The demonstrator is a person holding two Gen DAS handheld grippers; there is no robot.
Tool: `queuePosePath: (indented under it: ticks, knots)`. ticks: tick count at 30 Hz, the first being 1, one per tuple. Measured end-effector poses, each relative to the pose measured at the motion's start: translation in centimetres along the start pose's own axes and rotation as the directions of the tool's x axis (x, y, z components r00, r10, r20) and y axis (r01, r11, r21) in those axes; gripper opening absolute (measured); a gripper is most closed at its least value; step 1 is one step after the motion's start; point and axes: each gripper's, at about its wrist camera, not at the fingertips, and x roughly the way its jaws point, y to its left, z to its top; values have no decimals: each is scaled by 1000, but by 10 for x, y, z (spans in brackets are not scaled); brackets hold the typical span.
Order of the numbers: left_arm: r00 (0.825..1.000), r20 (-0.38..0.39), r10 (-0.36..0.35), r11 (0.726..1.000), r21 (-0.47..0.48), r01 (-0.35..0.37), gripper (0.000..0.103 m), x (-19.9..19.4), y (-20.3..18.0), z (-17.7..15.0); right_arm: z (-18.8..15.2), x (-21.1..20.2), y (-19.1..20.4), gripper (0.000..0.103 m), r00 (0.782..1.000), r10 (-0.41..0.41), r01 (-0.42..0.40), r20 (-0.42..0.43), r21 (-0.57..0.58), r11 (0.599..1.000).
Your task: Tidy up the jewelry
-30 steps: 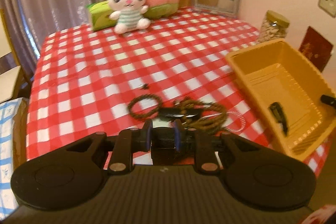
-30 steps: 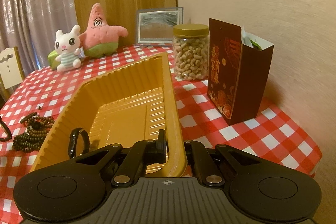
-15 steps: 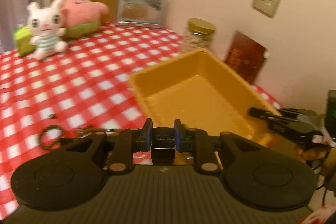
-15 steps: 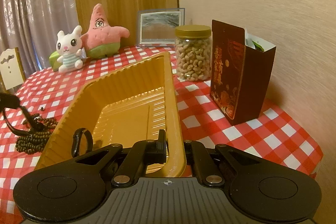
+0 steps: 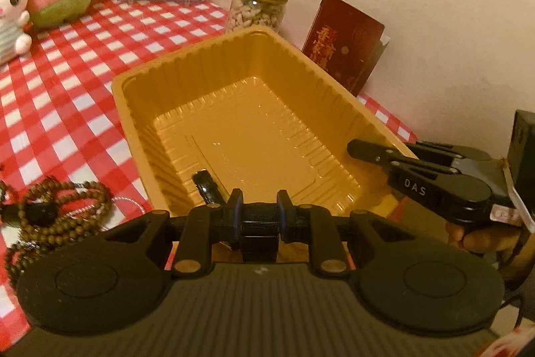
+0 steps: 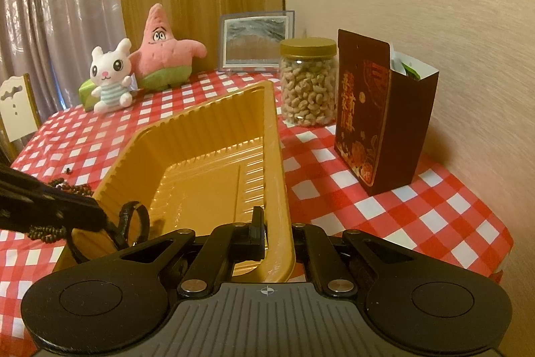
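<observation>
Hovering over the yellow tray (image 5: 187,66), left gripper (image 5: 257,216)!
Its jaws clamp a black band; right gripper (image 6: 267,236) pinches the tray's rim.

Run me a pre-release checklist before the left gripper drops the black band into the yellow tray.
1. Left gripper grips the black looped band: ok, the strap sits pinched between the blue pads.
2. Band is over the ribbed yellow plastic tray: ok, its free end hangs inside the near left corner.
3. Right gripper steadies the tray: ok, it is clamped on the near rim.
4. Landing spot is bare: ok, nothing else lies on the tray floor.
5. Band already touches the floor: cannot tell.
6. All jewelry is collected: not ok, the brown bead strings lie on the red checked tablecloth beside the tray.
</observation>
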Motion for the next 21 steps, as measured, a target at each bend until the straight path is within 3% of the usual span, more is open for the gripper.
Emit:
queuePosePath:
  ticks: [10,16,21]
  knots:
    - [1000,-11,-7,1000,2,7,23,10,-2,8,0,2,-1,4,1000,-5,5,-7,14,1000]
    - [998,63,6,998,-66,-2,26,-15,14,17,1,2,0,4,1000,-9,10,-7,20,1000]
    - [989,120,81,988,-138,-65,26,-46,45,18,2,4,0,4,1000,-14,14,-7,24,1000]
